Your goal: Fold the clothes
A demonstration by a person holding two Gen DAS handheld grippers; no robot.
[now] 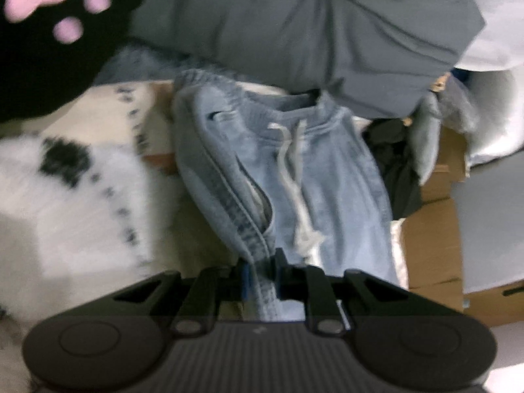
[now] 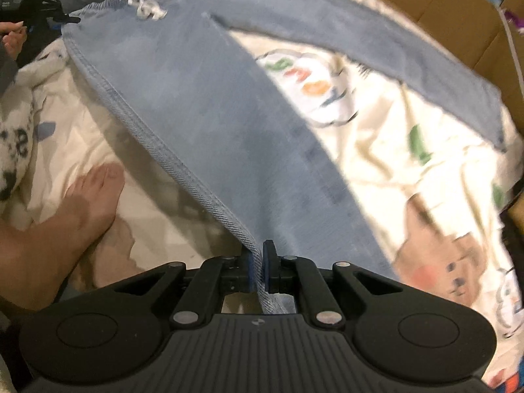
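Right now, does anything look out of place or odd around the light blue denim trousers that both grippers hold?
One thing: a bare foot rests on the cream printed bedsheet close beside the light blue denim trousers, where the fold would land. The white drawstring hangs loose and uneven. No damage shows.

The left gripper (image 1: 261,273) was matt black, with a ribbed body flanked by two round discs near the camera. Paired link arms ran forward from silver pivot pins to short fingers (image 1: 279,270) lined with blue pads. The right gripper (image 2: 261,270) had the same build: ribbed black housing, two round discs, four silver pins, blue-padded fingers (image 2: 270,270), and a small pale mark at the centre of the ribbing. A bare foot (image 2: 88,203) showed at the left. At the far left, a hand (image 2: 13,37) emerged from a grey sleeve (image 2: 6,68).
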